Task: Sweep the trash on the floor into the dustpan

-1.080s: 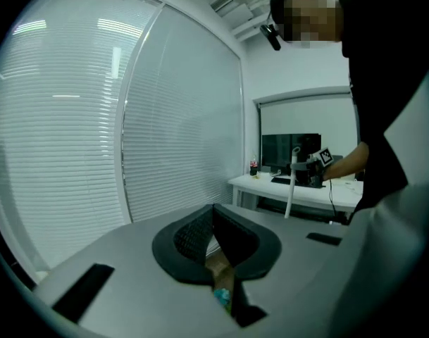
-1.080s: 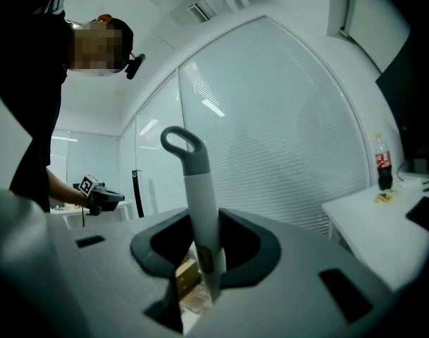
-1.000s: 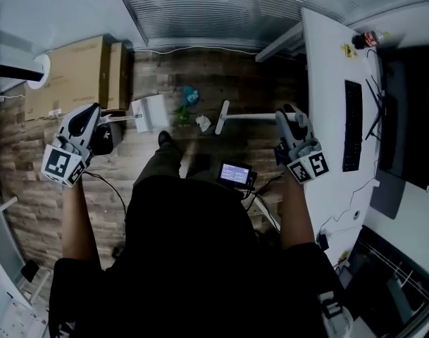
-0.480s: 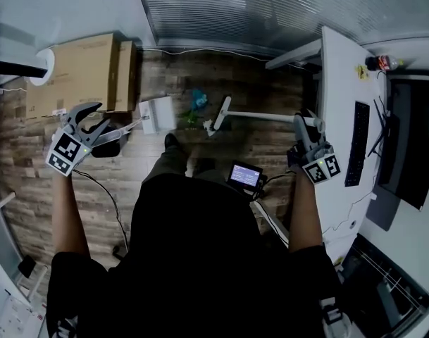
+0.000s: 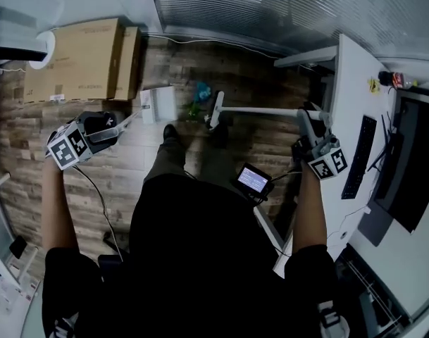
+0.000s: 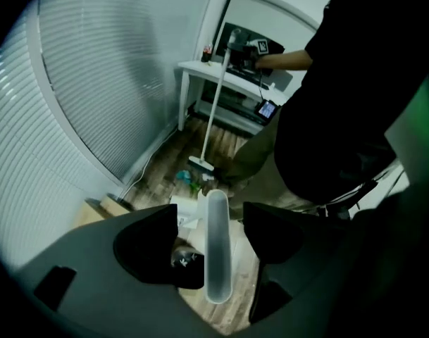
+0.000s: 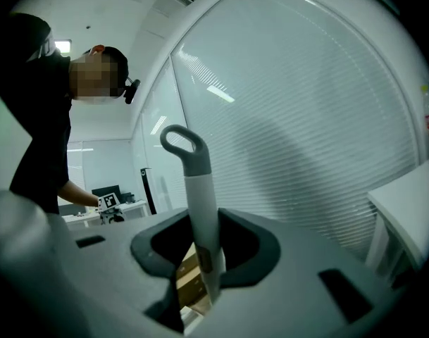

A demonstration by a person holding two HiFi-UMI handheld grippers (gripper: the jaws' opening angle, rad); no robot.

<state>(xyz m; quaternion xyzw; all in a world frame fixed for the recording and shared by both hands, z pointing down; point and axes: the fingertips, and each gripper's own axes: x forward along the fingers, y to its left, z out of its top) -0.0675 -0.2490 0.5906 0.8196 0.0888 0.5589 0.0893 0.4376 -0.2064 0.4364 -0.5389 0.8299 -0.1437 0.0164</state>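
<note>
A white dustpan (image 5: 158,104) sits on the wooden floor, its long handle (image 6: 218,252) slanting back between the jaws of my left gripper (image 5: 110,129). In the left gripper view my left gripper (image 6: 211,214) points steeply down with its jaws opening; there is a gap on each side of the handle. My right gripper (image 5: 311,117) is shut on the white broom handle (image 7: 200,210). The broom head (image 5: 215,111) rests on the floor right of the dustpan. Teal and green trash (image 5: 199,96) lies between the two.
Cardboard boxes (image 5: 80,69) stand at the back left against the wall. A white desk (image 5: 355,111) with a keyboard (image 5: 358,157) runs along the right. A small lit screen (image 5: 253,179) hangs at my waist. Window blinds (image 5: 284,5) close off the far side.
My left gripper has sunk and tipped downward, and its jaws have come open off the dustpan handle. The right gripper has shifted the broom, bringing its head closer to the dustpan.
</note>
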